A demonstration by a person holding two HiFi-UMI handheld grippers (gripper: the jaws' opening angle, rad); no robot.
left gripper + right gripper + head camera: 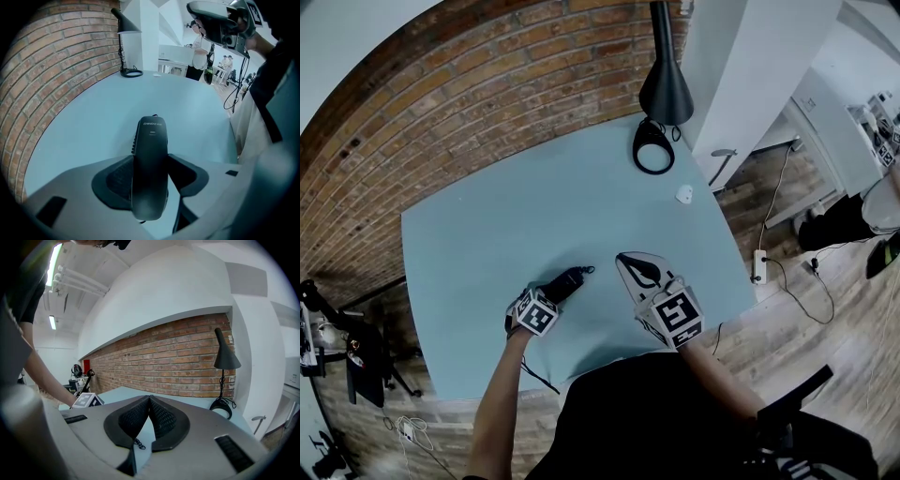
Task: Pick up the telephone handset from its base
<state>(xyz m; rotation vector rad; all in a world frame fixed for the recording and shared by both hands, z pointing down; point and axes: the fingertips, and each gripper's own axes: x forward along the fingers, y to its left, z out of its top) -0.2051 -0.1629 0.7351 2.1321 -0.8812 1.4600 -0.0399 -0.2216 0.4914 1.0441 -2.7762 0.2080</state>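
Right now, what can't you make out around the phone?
Base under the handset: covered by the left gripper in head view, by the handset itself in left gripper view.
Small white object near the lamp: too small in head view.
Lamp's top: cut by head view's edge.

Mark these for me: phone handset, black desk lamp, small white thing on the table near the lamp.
phone handset [150,164], left gripper view, middle of its black back.
black desk lamp [665,92], head view, on the cone shade.
small white thing [683,194], head view, its centre.
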